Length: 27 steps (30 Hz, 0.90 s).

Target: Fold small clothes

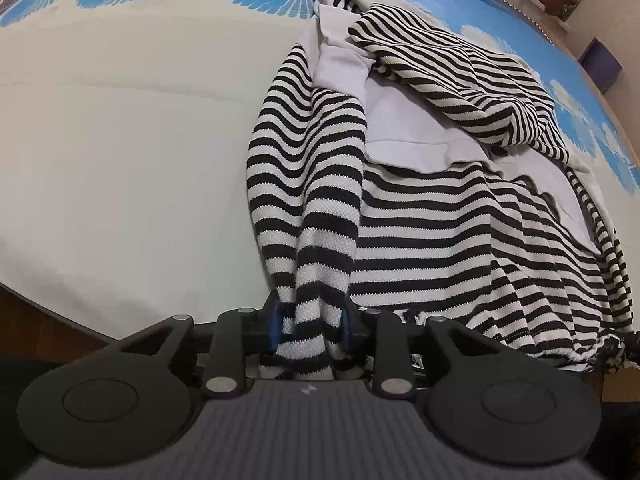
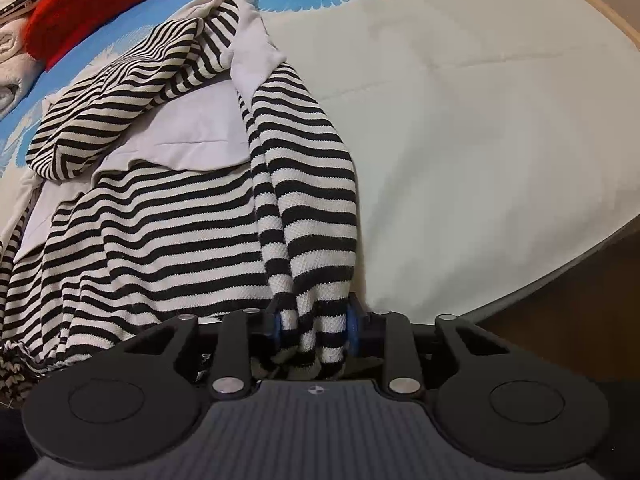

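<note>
On the bedspread (image 1: pixel 120 140), both hand-held grippers (image 1: pixel 310 330) (image 2: pixel 314 330) pinch, seemingly, striped top (image 1: pixel 440 240) hem.

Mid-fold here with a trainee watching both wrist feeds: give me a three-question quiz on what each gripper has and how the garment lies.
1. True or false: the left gripper is shut on the black-and-white striped knit garment.
2. What does the right gripper hold?
A. red cushion
B. bunched striped fabric
C. nothing
3. Fill in: the garment lies on a pale bed cover with a ____ fan print.

Key:
1. True
2. B
3. Blue
</note>
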Available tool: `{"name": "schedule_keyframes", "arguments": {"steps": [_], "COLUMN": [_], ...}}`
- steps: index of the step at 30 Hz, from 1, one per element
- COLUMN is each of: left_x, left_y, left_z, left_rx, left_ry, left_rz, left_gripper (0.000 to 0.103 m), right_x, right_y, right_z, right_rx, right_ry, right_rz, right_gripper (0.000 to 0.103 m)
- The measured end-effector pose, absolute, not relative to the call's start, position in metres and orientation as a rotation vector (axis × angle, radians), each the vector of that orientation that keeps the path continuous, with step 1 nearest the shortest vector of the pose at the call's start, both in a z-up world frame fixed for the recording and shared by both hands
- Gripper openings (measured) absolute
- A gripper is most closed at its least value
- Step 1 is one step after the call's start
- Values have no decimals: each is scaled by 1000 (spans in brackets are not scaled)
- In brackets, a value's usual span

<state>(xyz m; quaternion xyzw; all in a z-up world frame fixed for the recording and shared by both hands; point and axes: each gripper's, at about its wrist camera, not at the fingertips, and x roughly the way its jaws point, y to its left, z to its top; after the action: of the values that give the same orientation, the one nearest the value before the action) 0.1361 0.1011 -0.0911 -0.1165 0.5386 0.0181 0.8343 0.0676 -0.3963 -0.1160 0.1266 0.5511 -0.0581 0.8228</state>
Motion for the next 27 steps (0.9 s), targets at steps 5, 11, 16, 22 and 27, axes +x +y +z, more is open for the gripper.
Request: {"name": "schedule_keyframes", "arguments": {"steps": [5,11,16,22,27], "left_x": [133,132,129,117,106], "left_y": [105,99,89,86,106], "left_z": [-89,-92,-86,-59,-11], "left_rx": [-256,-200,-139,-119,-208], "left_ry": [1142,1144,1106,1014,935], "left_rz": [59,38,2,4,-29], "left_gripper": [42,40,11,10,9], "right_x": [67,66,65,55,46], "right_y": [-397,-393,-393,-394,-397], "right_z": [-114,-117,-109,-75,-25], "right_rx": [270,221,238,290,341], "right_ry": [1169,1180,1145,1022,900], "right_rz": [-130,-127,-107,-81,-13], "right_gripper": [22,30,13,10,9]}}
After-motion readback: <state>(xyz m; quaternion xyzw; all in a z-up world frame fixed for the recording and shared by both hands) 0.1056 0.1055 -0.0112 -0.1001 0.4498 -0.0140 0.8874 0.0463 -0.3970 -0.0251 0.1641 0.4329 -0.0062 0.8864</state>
